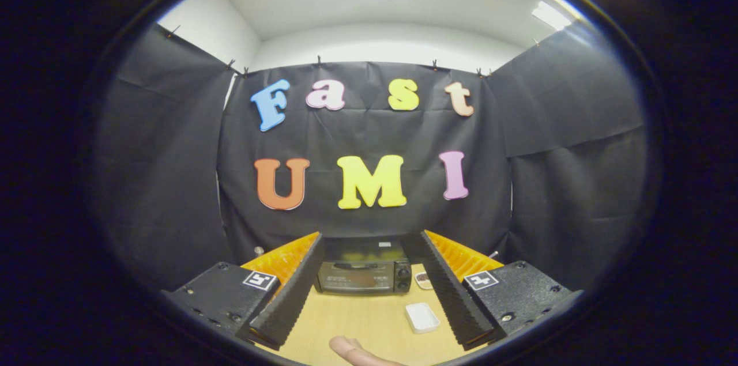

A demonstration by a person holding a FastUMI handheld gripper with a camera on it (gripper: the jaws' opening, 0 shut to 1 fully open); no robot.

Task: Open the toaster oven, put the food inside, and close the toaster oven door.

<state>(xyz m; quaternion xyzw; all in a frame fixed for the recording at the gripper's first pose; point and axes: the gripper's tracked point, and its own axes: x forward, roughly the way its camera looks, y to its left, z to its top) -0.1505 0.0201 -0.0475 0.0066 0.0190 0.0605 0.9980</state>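
Observation:
A black toaster oven stands at the far end of the wooden table, against the cloth wall, its glass door closed and its knobs on the right side. A small dish of dark food sits just right of the oven, partly hidden by the right finger. My gripper is open and held well back from the oven, which I see framed between the two fingers, with nothing between them.
A shallow white rectangular tray lies on the table close to the right finger, nearer than the oven. A person's fingertip rests on the table's near edge. A small metal-topped object pokes up behind the left finger.

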